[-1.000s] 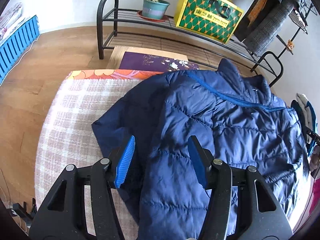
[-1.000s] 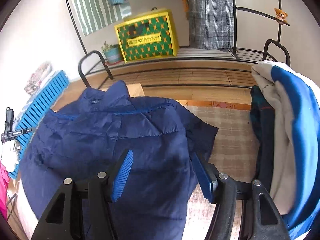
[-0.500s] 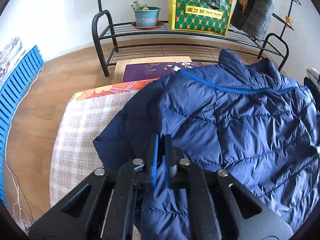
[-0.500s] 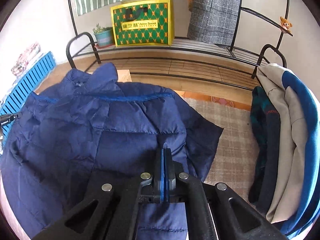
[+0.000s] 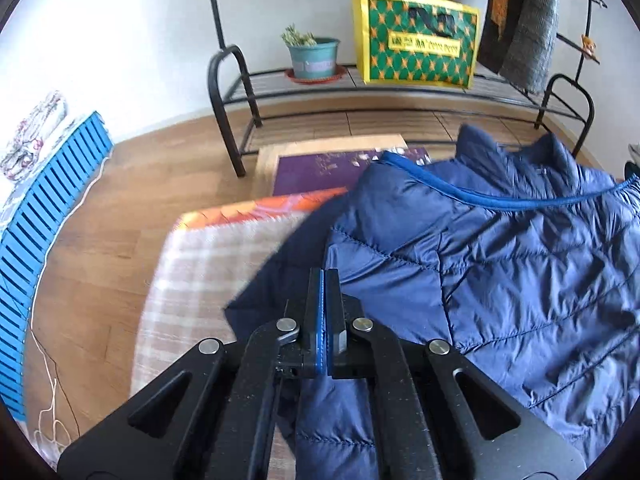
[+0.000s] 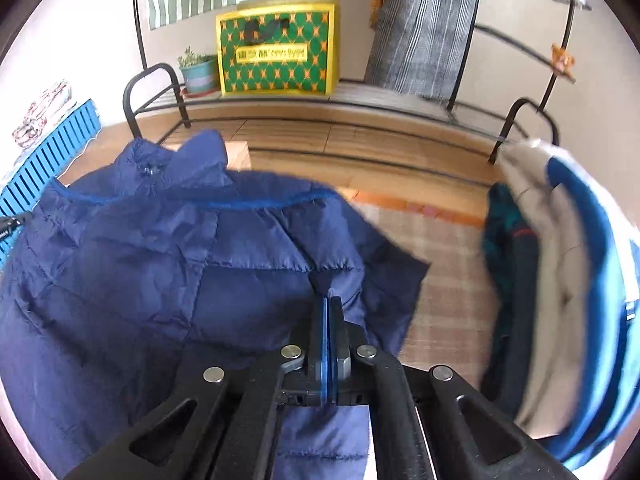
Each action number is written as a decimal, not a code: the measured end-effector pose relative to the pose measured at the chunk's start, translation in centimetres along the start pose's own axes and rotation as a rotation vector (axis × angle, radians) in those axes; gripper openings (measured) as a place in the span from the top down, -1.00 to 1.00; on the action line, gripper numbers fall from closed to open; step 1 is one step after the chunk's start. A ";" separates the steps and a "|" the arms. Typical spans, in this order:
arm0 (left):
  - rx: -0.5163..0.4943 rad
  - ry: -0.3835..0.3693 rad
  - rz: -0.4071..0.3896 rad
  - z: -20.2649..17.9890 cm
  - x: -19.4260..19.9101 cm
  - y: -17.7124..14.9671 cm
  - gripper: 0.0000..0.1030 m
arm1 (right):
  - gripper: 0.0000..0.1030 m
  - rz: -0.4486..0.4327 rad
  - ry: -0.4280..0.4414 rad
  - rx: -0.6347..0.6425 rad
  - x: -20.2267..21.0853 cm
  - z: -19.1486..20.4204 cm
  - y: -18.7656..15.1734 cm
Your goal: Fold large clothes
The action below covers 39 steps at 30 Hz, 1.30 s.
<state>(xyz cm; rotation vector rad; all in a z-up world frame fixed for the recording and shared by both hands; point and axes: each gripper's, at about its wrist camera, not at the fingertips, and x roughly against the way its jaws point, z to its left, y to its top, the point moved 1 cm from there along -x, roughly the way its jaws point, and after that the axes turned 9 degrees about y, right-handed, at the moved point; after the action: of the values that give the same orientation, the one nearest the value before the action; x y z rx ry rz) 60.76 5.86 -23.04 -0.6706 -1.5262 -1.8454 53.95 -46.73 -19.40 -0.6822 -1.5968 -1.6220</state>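
Note:
A navy quilted puffer jacket (image 5: 500, 264) lies spread on a checked blanket (image 5: 200, 280), collar toward the far rack. My left gripper (image 5: 323, 276) is shut on the jacket's edge near its left sleeve. In the right wrist view the same jacket (image 6: 160, 264) fills the left half, and my right gripper (image 6: 329, 300) is shut on the jacket's fabric near its right sleeve. Both pinches are lifted a little off the blanket.
A pile of other clothes (image 6: 560, 280) in beige, blue and dark green lies at the right on the blanket (image 6: 440, 272). A black metal rack (image 5: 228, 92) holds a plant pot (image 5: 312, 58) and a yellow-green bag (image 5: 416, 40). A blue slatted crate (image 5: 44, 216) stands at the left.
Both grippers went from open to shut on the jacket. They have since moved forward and up with the fabric, and the near edge lifts.

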 end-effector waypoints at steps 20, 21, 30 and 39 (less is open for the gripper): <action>0.006 0.141 0.019 -3.7 -6.5 3.9 1.00 | 0.69 0.059 0.052 -0.125 -5.9 -2.2 2.8; -0.003 0.146 0.016 -3.9 -6.6 4.0 1.00 | 0.95 0.068 0.020 -0.101 -6.3 -1.9 2.6; -0.014 0.281 0.076 -3.7 -8.1 3.9 0.93 | 0.93 0.075 -0.166 -0.044 -7.1 -1.4 3.3; -0.065 -0.027 -0.092 -9.2 6.1 3.8 0.84 | 0.42 -0.058 0.049 -0.145 2.8 -0.1 -0.5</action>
<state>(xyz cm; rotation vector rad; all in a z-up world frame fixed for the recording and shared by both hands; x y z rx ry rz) 59.70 -4.52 -17.87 -0.6672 -1.5430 -1.9698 51.94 -47.20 -17.45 -0.6704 -1.4866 -1.7966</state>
